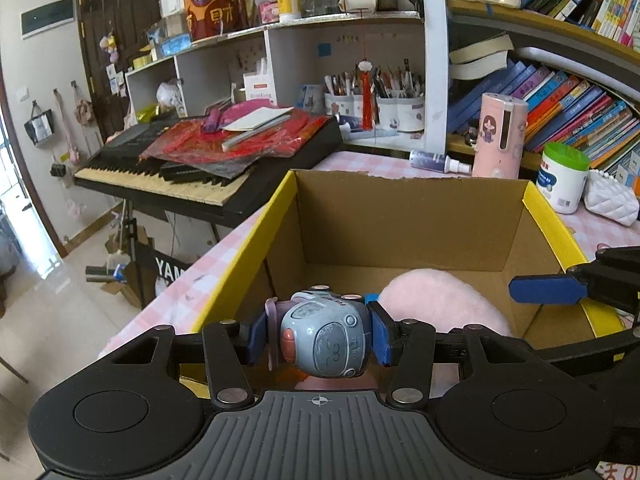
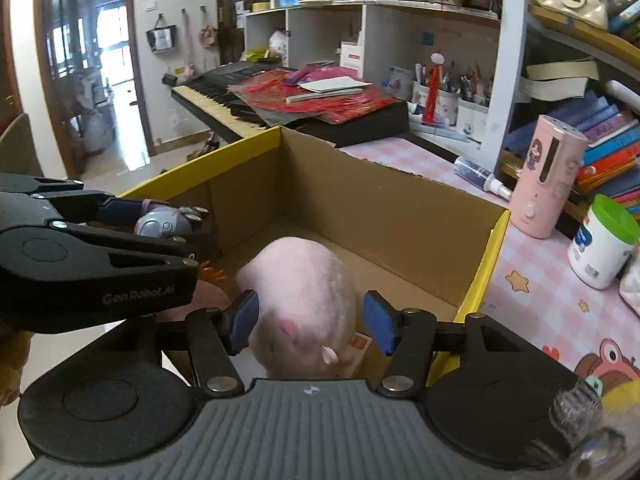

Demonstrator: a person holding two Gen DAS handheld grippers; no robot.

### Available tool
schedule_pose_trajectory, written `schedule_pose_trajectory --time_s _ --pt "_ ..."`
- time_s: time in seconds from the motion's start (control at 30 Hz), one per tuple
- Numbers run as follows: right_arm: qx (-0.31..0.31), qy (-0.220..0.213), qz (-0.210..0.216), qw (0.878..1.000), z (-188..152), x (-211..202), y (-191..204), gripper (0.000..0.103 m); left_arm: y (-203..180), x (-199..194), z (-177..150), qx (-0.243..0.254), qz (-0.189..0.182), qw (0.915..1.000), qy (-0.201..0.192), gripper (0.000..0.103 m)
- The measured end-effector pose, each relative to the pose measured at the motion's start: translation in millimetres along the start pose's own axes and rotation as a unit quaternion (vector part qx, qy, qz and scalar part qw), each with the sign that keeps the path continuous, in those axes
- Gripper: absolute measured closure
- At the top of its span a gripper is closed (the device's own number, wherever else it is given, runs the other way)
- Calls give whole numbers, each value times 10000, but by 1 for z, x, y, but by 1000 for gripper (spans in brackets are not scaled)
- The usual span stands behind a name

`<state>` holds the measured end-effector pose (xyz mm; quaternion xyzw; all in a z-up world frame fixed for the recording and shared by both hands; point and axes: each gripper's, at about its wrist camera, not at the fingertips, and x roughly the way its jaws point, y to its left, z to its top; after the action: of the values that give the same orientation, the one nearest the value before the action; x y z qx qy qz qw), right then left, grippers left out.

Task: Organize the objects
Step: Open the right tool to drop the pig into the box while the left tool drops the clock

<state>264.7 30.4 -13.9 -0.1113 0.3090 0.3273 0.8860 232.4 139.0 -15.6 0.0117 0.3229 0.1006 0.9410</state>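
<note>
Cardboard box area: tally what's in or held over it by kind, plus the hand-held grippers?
Cardboard box: 1
Pink plush toy, lying in the box: 1
Blue-grey toy gadget, clamped in the left hand-held gripper over the box: 1
Hand-held grippers: 2, the right hand-held gripper open around the plush
Total: 5

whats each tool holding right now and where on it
The left tool clamps the grey-blue toy by its two sides. The right tool holds nothing: its pads stand clear of the pink plush.
</note>
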Motion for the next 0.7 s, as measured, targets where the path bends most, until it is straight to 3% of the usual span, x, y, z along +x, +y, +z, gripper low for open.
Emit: schedule_pose_trajectory --time_s 0.43,0.7 --pt "-172 -57 221 9996 2 5 -16 47 -4 8 2 -175 -17 9998 135 53" --pt "-4 -20 63 10000 1 0 -11 42 -5 -8 3 -125 36 9999 -111 34"
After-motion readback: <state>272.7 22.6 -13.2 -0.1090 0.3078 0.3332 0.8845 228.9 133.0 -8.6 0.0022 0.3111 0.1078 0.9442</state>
